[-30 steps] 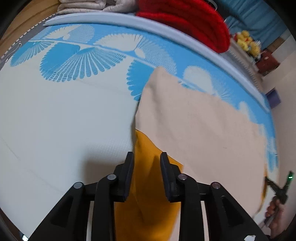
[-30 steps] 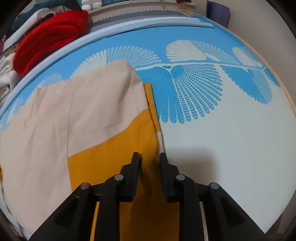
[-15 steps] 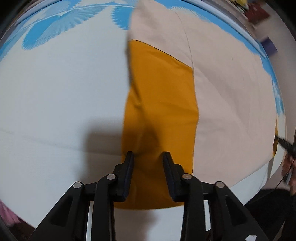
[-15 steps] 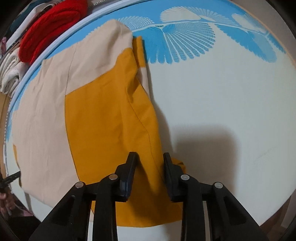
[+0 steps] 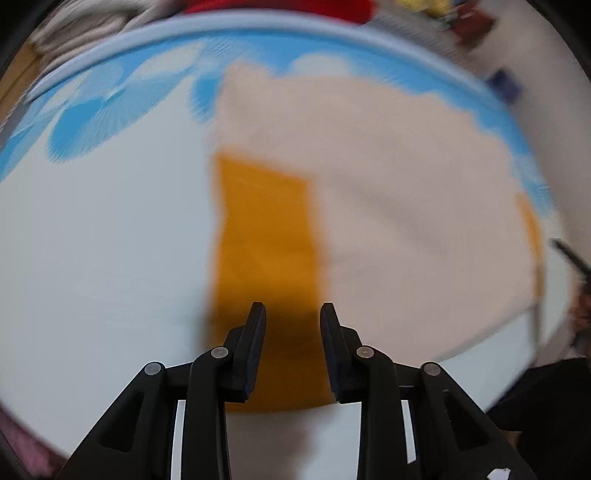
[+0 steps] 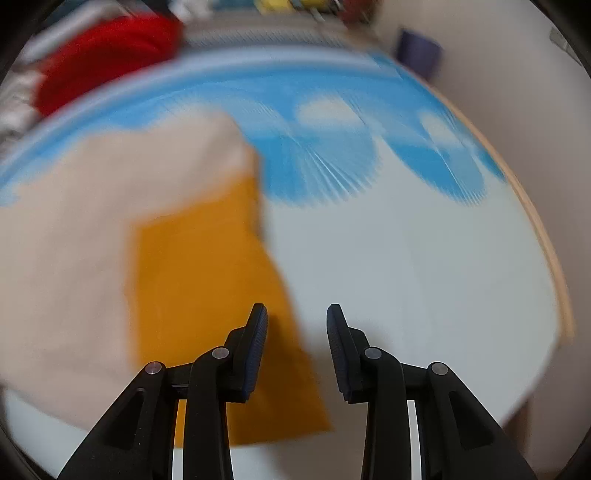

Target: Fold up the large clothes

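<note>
both pairs of black fingers stand a little apart with nothing pinched between them. the left gripper (image 5: pixel 291 306) hangs over the near end of the mustard-yellow sleeve (image 5: pixel 266 236) of a large beige and mustard cloth garment (image 5: pixel 399 206), its pads clear of the fabric, a dark shadow on the cloth just beneath them. the right gripper (image 6: pixel 297 308) has just let its jaws widen a touch; its left finger (image 6: pixel 255 343) sits over the edge of the other mustard sleeve (image 6: pixel 207 280), and its right finger (image 6: pixel 341 347) is over bare pale sheet.

the garment lies spread flat on a bed sheet, white with a blue fan-leaf print (image 5: pixel 92 236), its beige body reaching toward the blue-printed far border, a mustard sleeve flat along each side. beyond the light-blue bed rim (image 6: pixel 147 81) sits a red knitted bundle (image 6: pixel 107 55) beside some pale folded cloth (image 5: pixel 85 26). both views are smeared by motion blur, so fine creases cannot be made out.
</note>
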A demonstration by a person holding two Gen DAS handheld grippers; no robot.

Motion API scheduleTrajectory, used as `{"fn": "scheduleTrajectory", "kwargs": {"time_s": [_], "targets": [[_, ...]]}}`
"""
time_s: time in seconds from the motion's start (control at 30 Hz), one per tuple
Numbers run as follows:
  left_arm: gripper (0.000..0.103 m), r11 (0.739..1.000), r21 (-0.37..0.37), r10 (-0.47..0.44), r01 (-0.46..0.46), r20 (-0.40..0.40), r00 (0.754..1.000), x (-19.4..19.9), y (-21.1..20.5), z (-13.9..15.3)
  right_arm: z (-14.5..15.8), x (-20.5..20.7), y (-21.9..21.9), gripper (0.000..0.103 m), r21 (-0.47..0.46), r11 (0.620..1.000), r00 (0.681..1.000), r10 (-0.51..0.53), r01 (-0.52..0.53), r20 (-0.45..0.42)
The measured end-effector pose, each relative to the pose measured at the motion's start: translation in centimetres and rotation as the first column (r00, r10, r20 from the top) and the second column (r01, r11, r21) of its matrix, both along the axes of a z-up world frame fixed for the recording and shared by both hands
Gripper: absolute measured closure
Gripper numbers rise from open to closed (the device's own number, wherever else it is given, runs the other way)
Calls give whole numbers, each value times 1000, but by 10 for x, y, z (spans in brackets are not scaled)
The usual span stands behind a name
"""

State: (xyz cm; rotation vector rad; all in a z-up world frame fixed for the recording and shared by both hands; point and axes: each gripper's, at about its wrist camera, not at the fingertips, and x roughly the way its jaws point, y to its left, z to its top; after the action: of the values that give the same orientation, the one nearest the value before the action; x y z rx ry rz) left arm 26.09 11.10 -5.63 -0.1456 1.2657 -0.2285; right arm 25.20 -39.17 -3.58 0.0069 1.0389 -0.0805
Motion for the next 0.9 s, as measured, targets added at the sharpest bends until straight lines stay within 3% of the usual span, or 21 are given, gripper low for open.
{"fn": "scheduleTrajectory", "kwargs": {"time_s": [0.07, 0.2, 0.27, 0.3, 0.33, 0.43, 0.53, 0.63, 0.7, 0.73, 0.77, 0.83, 0.9], "targets": [[71, 998, -27, -55, 55, -3, 998, 8, -21, -4, -8, 6, 20, 67, 50, 993, 994, 105, -103, -37], [70, 993, 91, -58, 73, -165, 985, 33, -37, -52, -71, 14, 37, 67, 13, 985, 929, 165, -171, -331], [67, 991, 129, -16, 36, -154, 988, 45, -37, -51, -68, 15, 38, 67, -5, 986, 932, 159, -170, -327], [68, 984, 178, 12, 8, -113, 994, 50, -37, -43, -62, 16, 38, 67, -10, 986, 938, 157, -168, -310], [74, 981, 195, 31, -17, -72, 997, 54, -38, -36, -52, 16, 41, 67, -19, 985, 949, 160, -171, -270], [73, 993, 95, 77, -75, -14, 997, 69, -45, -23, -22, 18, 59, 67, 38, 977, 969, 213, -210, -128], [73, 993, 78, 95, -93, -29, 995, 77, -46, -31, -11, 21, 91, 67, 104, 954, 956, 288, -282, -48], [69, 985, 129, 125, -114, -75, 989, 88, -47, -54, -24, 31, 127, 66, 129, 930, 931, 356, -345, -80], [70, 973, 187, 147, -135, -48, 988, 90, -49, -55, -46, 39, 136, 66, 65, 934, 919, 358, -352, -167], [77, 964, 227, 142, -137, -3, 990, 90, -57, -45, -53, 38, 140, 66, 40, 938, 917, 345, -344, -201], [77, 967, 224, 115, -120, 35, 993, 87, -65, -35, -56, 40, 138, 66, 32, 943, 919, 329, -330, -216], [76, 990, 136, 7, -23, 120, 993, 76, -89, -12, -51, 39, 124, 66, 48, 956, 933, 293, -290, -210], [74, 994, 70, -98, 88, 143, 985, 68, -114, -6, -45, 39, 112, 66, 32, 966, 945, 257, -256, -202]]}}
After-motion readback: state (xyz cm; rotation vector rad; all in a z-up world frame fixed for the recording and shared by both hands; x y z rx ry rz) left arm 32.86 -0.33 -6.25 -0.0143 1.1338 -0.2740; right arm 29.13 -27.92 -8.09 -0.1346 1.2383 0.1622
